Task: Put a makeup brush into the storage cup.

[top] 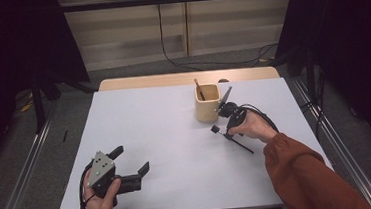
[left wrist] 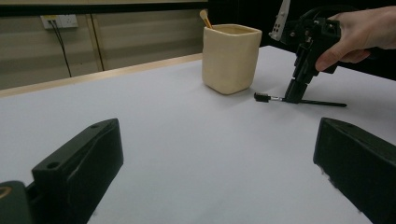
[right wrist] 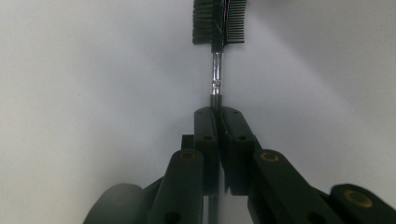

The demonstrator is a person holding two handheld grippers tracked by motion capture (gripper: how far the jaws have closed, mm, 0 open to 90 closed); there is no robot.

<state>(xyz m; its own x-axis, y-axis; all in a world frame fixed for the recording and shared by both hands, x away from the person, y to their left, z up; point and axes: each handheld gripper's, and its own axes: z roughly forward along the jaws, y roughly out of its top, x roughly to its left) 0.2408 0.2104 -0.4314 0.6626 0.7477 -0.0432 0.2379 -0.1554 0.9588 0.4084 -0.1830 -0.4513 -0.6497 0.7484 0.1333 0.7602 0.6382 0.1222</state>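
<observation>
A thin black brush [top: 232, 140] with a small comb-and-bristle head [right wrist: 219, 21] lies on the white table [top: 177, 150] just right of a cream cup [top: 207, 103]. My right gripper [top: 229, 131] points down onto it and is shut on its handle near the metal ferrule [right wrist: 215, 77]; the left gripper view shows the same grip [left wrist: 295, 97]. The cup [left wrist: 231, 57] holds a wooden-handled tool [top: 199, 89]. My left gripper [top: 130, 160] rests at the table's front left, jaws wide apart with nothing between them [left wrist: 219, 158].
Past the white sheet the table's wooden far edge [top: 186, 78] is exposed. Black frame posts and dark curtains flank the table. Cables run along the floor behind, and a wall socket [left wrist: 60, 21] sits on the back wall.
</observation>
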